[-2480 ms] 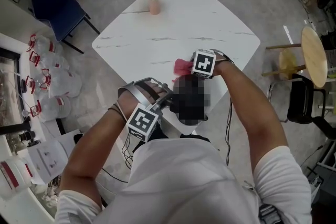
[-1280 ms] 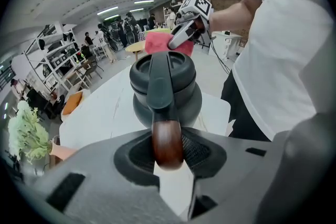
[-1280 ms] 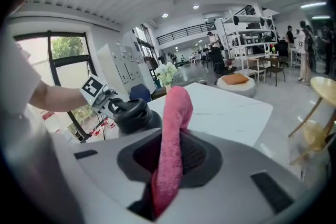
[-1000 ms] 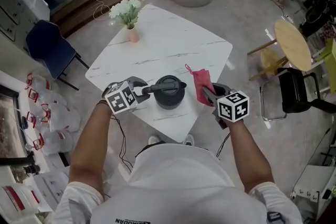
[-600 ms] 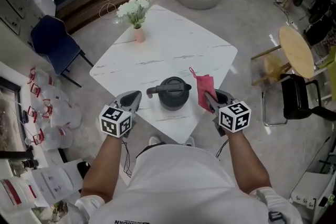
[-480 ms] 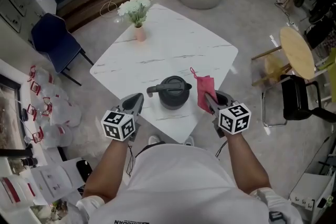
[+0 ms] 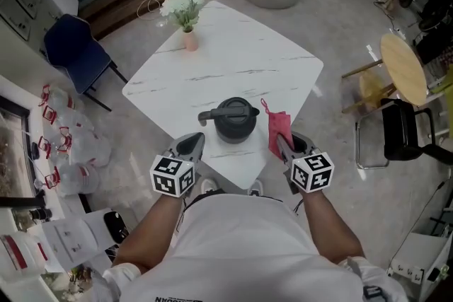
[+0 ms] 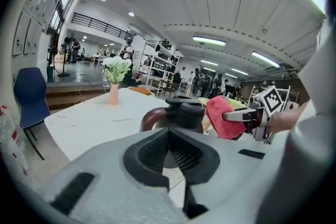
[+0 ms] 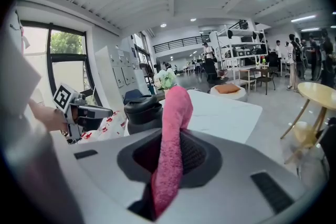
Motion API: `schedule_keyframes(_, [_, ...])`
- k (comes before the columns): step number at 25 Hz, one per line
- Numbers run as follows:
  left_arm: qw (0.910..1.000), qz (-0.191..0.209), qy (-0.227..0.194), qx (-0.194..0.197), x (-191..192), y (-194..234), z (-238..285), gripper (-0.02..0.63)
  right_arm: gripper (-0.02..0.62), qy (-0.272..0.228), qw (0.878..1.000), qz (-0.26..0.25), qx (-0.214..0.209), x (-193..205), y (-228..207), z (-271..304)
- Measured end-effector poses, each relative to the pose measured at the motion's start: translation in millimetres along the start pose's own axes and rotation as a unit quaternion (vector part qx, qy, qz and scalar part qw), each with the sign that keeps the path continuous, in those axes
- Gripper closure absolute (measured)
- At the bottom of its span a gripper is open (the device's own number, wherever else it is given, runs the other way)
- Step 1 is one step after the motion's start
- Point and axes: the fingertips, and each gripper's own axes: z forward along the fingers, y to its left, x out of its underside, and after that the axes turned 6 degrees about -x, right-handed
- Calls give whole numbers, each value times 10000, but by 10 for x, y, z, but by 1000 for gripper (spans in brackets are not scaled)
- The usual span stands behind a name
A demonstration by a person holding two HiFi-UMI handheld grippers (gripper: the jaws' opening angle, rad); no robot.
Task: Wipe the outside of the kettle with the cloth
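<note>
A dark grey kettle [image 7: 235,120] stands near the front corner of the white marble table [image 7: 233,60], its handle [image 7: 209,114] pointing left. My left gripper [image 7: 192,145] hangs just in front of that handle, apart from it, jaws shut with nothing between them. In the left gripper view the kettle [image 8: 181,113] rises beyond the closed left gripper [image 8: 169,132]. My right gripper [image 7: 283,143] is shut on a pink cloth [image 7: 277,128], which sticks up beside the kettle's right side. The right gripper view shows the cloth [image 9: 170,134] pinched upright, with the kettle [image 9: 143,110] behind it.
A pink vase of white flowers [image 7: 188,25] stands at the table's far left. A blue chair [image 7: 74,46] and water bottles [image 7: 67,152] are on the left. At the right are a round wooden table [image 7: 405,71] and a black chair [image 7: 403,134].
The left gripper came off the kettle's handle, drew back toward the near table edge and shut. The right gripper with the cloth shifted slightly closer to me. The kettle stayed put.
</note>
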Motion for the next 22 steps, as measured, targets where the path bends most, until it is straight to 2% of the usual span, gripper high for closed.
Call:
schedule_keyframes(5, [10000, 47, 36, 22, 11, -28, -25, 601, 534, 66, 9999, -65, -37, 107, 85, -47])
schedule_keyframes(12, [9996, 281, 35, 86, -31, -108, -28, 601, 534, 23, 9999, -36, -119, 90, 126, -36])
schedule_keyframes(22, [9992, 377, 48, 139, -45, -146, -30, 601, 535, 62, 9998, -20, -187, 105, 160, -26])
